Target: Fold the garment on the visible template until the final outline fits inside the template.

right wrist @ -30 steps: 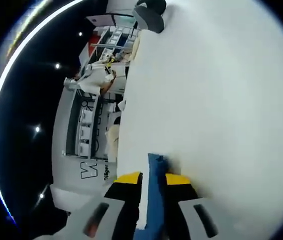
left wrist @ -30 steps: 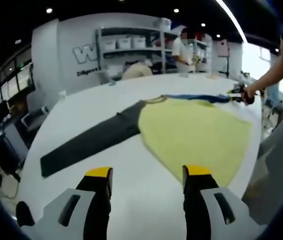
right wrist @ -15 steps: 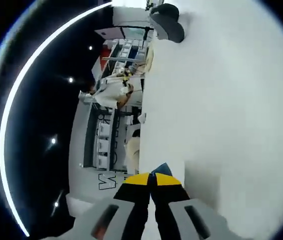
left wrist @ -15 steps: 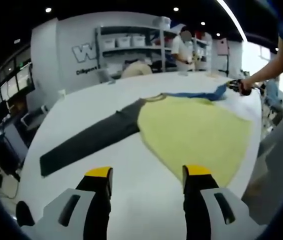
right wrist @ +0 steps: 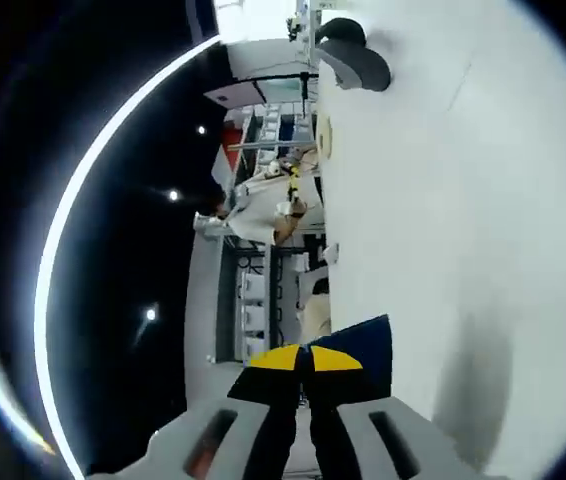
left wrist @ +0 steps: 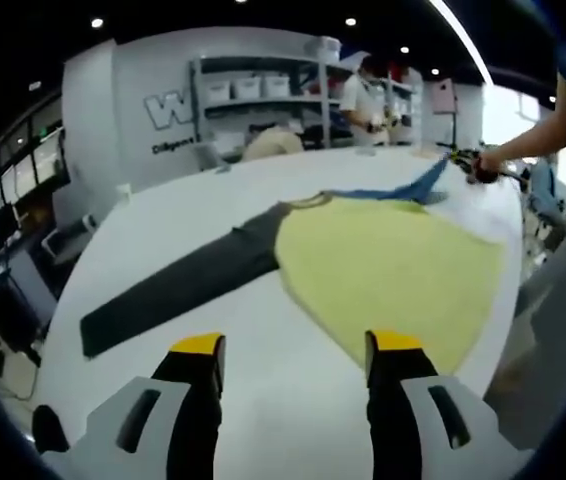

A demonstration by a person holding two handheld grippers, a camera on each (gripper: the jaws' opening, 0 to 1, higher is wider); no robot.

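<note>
Change: since a second ago your right gripper (left wrist: pixel 475 172) has lifted the blue sleeve (left wrist: pixel 403 190) off the table; it was stretched flat, now its end rises in a peak. The left gripper view itself has not shifted.
Dark sleeve (left wrist: pixel 168 290): it lies flat at 9 to 10 o'clock in the left gripper view, running out from the shoulder, untouched.
Garment (left wrist: pixel 388 265): the yellow body is spread flat on the white table (left wrist: pixel 263 400), at 12 to 3 o'clock in the left gripper view. I judge it light and limp; it will sag and drag, so take it at a cuff, hem or corner.
Template: you cannot tell its outline against the white top.
Left gripper (left wrist: pixel 298 345): its jaws stand wide apart with nothing between them, hanging over bare table short of the hem.
Right gripper, own view (right wrist: pixel 303 358): jaws pressed together, pinching the blue cuff (right wrist: pixel 363 345), which sticks out at 3 o'clock.
Surroundings: shelving (left wrist: pixel 263 95) with boxes and a person (left wrist: pixel 368 95) stand past the far edge at 12 o'clock, well apart from the garment.
Obstruction: nothing lies on the cloth; the near table edge at 4 o'clock is the thing to mind.
</note>
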